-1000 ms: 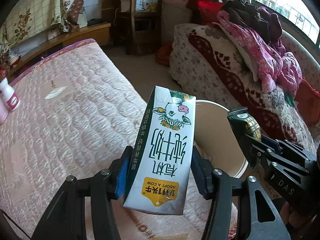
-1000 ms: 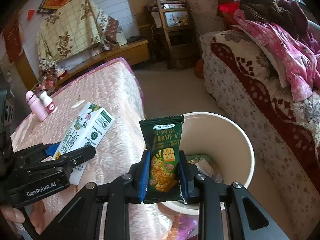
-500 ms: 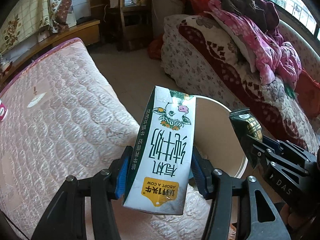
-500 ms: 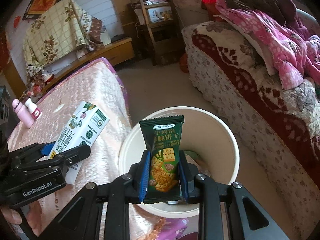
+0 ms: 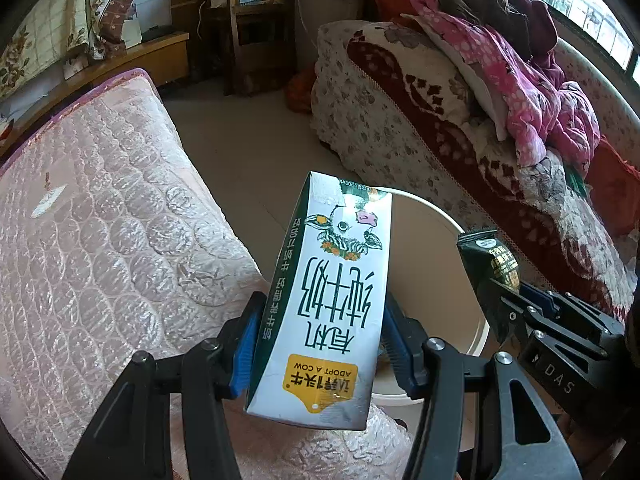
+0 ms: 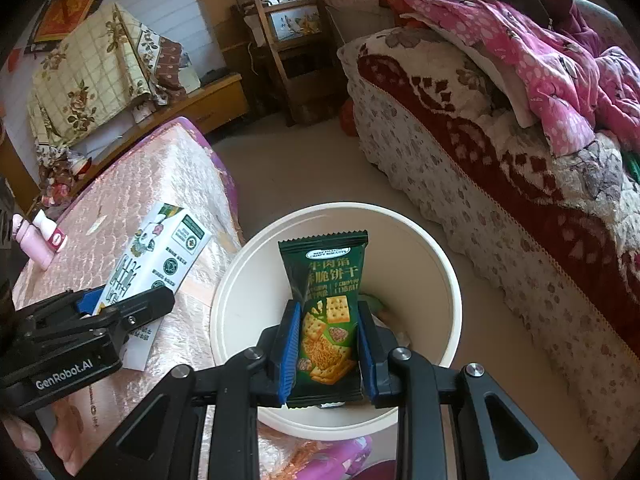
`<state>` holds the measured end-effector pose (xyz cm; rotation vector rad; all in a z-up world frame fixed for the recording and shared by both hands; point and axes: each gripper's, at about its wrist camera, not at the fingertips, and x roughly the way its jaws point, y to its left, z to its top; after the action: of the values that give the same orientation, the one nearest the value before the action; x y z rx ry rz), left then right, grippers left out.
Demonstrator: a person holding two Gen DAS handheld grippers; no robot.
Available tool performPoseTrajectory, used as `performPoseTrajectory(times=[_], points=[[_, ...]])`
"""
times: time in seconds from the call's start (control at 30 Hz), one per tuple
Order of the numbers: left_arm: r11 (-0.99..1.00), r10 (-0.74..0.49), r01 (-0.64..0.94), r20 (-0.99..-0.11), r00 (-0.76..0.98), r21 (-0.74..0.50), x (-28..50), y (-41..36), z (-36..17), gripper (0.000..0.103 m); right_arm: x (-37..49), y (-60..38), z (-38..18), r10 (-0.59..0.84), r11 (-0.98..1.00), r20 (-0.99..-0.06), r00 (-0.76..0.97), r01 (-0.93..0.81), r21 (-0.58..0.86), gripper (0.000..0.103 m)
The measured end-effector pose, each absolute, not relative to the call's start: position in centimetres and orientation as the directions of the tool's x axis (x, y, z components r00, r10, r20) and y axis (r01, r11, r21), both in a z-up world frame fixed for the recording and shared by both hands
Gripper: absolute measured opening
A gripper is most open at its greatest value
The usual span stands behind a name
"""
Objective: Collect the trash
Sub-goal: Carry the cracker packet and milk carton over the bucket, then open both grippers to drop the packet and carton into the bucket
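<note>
1. The left gripper (image 5: 320, 344) is clamping a milk carton (image 5: 328, 296) between its blue pads, holding it over the pink mattress (image 5: 100, 240) beside the bin (image 6: 448, 280).
2. The right gripper (image 6: 328, 344) is squeezing a green biscuit packet (image 6: 326, 312), suspending it above the white bin's opening.

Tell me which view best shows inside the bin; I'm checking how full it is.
The right wrist view: it looks down into the white bin, showing scraps at the bottom. In the left wrist view the milk carton hides its inside.
</note>
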<state>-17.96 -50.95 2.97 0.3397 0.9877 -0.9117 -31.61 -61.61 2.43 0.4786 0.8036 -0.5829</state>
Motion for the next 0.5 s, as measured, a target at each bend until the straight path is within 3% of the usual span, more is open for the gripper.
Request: performPoseTrajectory(times=[0.5], points=[[0.592, -0.510, 0.790, -0.833, 0.213, -0.161, -17.29, -51.04, 2.31, 0.058, -31.37, -62.19, 1.53, -0.290, 0.724, -0.791, 0.538, 0.664, 0.186, 0.030]])
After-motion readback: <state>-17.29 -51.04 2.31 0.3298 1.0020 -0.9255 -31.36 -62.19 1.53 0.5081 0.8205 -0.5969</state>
